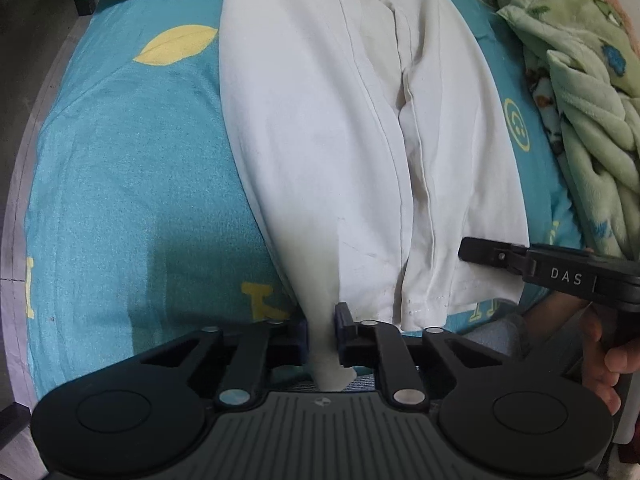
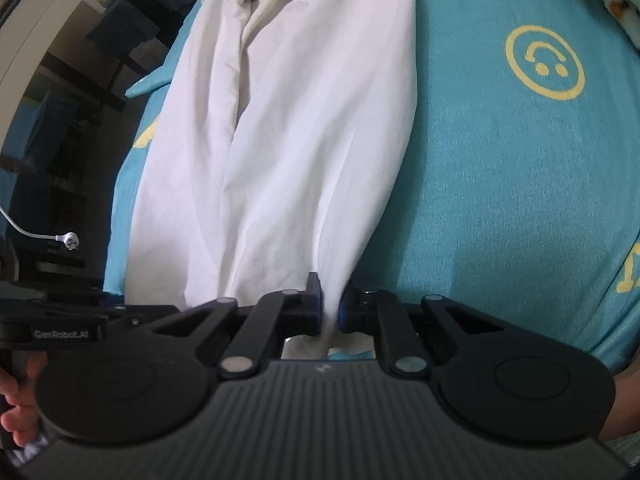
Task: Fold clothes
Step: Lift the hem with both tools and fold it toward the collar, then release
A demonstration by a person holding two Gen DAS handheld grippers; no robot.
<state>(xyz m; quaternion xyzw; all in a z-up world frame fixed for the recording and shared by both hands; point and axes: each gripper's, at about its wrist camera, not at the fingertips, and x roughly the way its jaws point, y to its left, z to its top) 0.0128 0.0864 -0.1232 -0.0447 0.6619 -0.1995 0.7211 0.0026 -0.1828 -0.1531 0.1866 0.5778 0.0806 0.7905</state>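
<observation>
white trousers [image 1: 344, 152] hem pinched between both grippers' fingers [image 1: 343, 320]

Both fisheye views were dim with soft even light, edges strongly bowed and vignetted, a shadow on the bedsheet [image 1: 120, 200] beneath the left gripper [image 1: 322, 334], right view slightly softer.

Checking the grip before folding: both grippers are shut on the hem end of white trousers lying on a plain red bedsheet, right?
Not quite. Both the left gripper and right gripper are shut on the white trousers, but the bedsheet is teal with yellow prints, as the right wrist view shows.
</observation>
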